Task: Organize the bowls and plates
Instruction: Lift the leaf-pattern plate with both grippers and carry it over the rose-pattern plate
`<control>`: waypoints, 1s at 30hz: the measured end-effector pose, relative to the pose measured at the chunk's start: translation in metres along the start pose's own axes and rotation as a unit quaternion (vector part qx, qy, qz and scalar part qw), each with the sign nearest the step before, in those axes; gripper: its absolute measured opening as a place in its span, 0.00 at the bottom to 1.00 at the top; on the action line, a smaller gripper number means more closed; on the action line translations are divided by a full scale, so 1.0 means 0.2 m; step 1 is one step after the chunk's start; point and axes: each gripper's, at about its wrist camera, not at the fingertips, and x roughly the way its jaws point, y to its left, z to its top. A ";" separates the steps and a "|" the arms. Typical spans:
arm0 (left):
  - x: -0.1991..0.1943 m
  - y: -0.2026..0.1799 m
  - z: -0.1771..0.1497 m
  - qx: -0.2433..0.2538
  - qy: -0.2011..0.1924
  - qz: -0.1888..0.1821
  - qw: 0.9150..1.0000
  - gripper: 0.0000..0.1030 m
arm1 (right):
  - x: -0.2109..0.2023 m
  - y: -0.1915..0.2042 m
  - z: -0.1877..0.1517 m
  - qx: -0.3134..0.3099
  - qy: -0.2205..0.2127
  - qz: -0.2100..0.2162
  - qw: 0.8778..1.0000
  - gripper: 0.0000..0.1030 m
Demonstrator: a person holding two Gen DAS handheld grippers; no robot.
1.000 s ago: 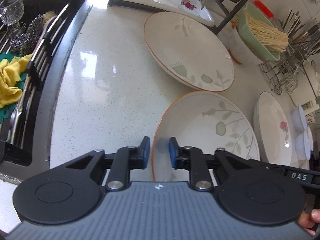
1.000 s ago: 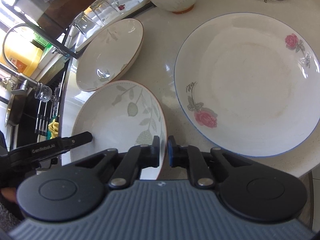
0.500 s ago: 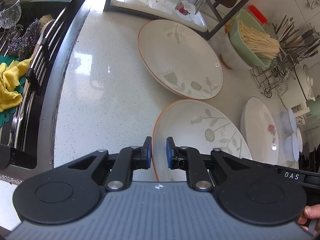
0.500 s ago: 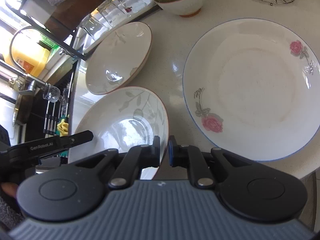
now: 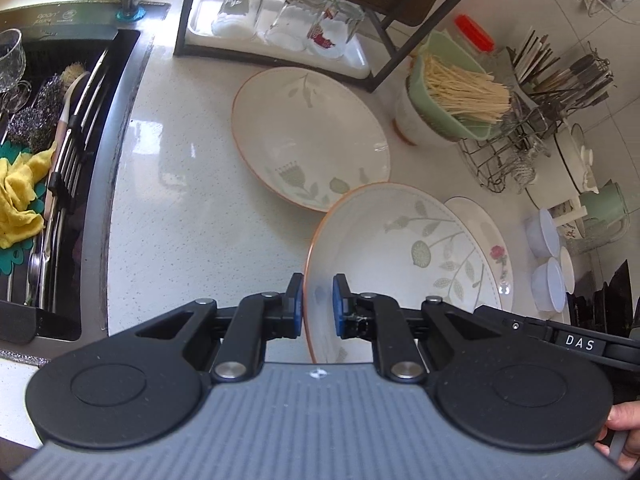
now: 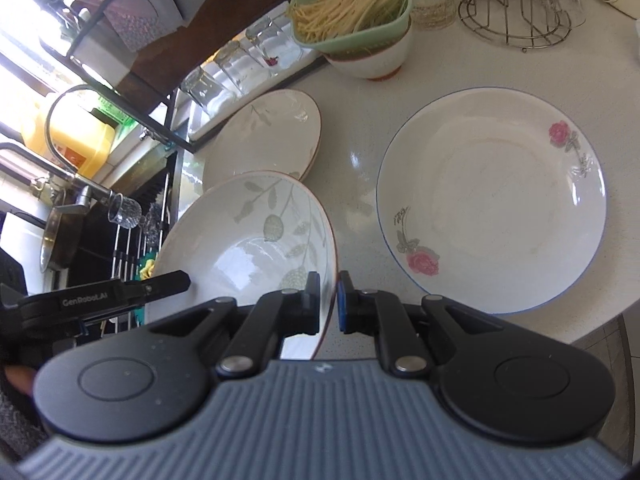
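Both grippers hold one leaf-patterned bowl [image 5: 404,256] by opposite rims, lifted above the counter. My left gripper [image 5: 317,305] is shut on its near-left rim. My right gripper [image 6: 329,306] is shut on its right rim, and the bowl also shows in the right wrist view [image 6: 248,252]. A second leaf-patterned bowl [image 5: 308,136] sits on the counter behind it, also in the right wrist view [image 6: 264,136]. A rose plate [image 6: 492,200] lies on the counter to the right, partly hidden behind the held bowl in the left wrist view [image 5: 492,236].
A sink [image 5: 44,152] with a yellow cloth and scrubbers is at the left. A tray of upturned glasses [image 5: 280,28] stands at the back. A green colander of noodles [image 5: 456,96] sits in a bowl. A wire rack [image 5: 516,148] and small white bowls [image 5: 548,256] are at the right.
Both grippers have lifted the leaf-patterned bowl off the counter and raised it; the view now takes in more of the counter. The other bowl and the rose plate have not moved.
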 end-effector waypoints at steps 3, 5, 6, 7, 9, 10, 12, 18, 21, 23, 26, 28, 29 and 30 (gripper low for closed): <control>-0.01 -0.03 0.02 0.008 0.007 -0.007 1.000 0.16 | -0.04 0.00 0.01 0.004 -0.015 -0.004 1.000 0.11; -0.01 -0.07 0.05 0.018 0.012 -0.006 1.000 0.16 | -0.07 -0.01 0.01 0.012 -0.027 -0.003 1.000 0.11; -0.02 -0.09 0.06 0.026 0.010 -0.005 1.000 0.16 | -0.08 -0.02 0.01 0.017 -0.030 0.001 0.999 0.11; -0.02 -0.10 0.06 0.031 0.009 -0.007 0.999 0.16 | -0.09 -0.03 0.02 0.022 -0.033 0.006 0.999 0.11; -0.02 -0.12 0.08 0.029 0.006 -0.017 0.999 0.16 | -0.11 -0.07 0.03 0.024 -0.042 0.018 0.999 0.11; -0.01 -0.13 0.09 0.020 0.005 -0.026 0.999 0.16 | -0.11 -0.09 0.04 0.020 -0.044 0.020 0.999 0.11; 0.02 -0.16 0.11 0.002 0.008 -0.040 0.999 0.16 | -0.13 -0.12 0.07 0.017 -0.046 0.016 0.999 0.11; 0.13 -0.36 0.10 0.013 0.010 -0.048 0.999 0.16 | -0.19 -0.29 0.15 0.012 -0.045 0.013 0.999 0.11; 0.20 -0.44 0.09 0.011 0.013 -0.047 0.999 0.16 | -0.21 -0.38 0.19 0.007 -0.044 0.010 0.999 0.11; 0.26 -0.50 0.09 0.004 0.024 -0.049 0.998 0.16 | -0.20 -0.44 0.21 0.007 -0.040 0.004 0.999 0.11; 0.33 -0.57 0.09 0.002 0.027 -0.049 0.998 0.16 | -0.21 -0.54 0.25 0.004 -0.043 0.001 0.999 0.11; 0.39 -0.60 0.09 -0.010 0.036 -0.053 0.998 0.16 | -0.20 -0.62 0.28 0.016 -0.037 0.009 0.999 0.11; 0.42 -0.61 0.09 -0.013 0.040 -0.051 0.998 0.16 | -0.19 -0.64 0.29 0.014 -0.033 0.004 0.999 0.11; 0.44 -0.63 0.09 -0.010 0.042 -0.047 0.998 0.16 | -0.19 -0.65 0.30 0.005 -0.033 -0.002 0.999 0.11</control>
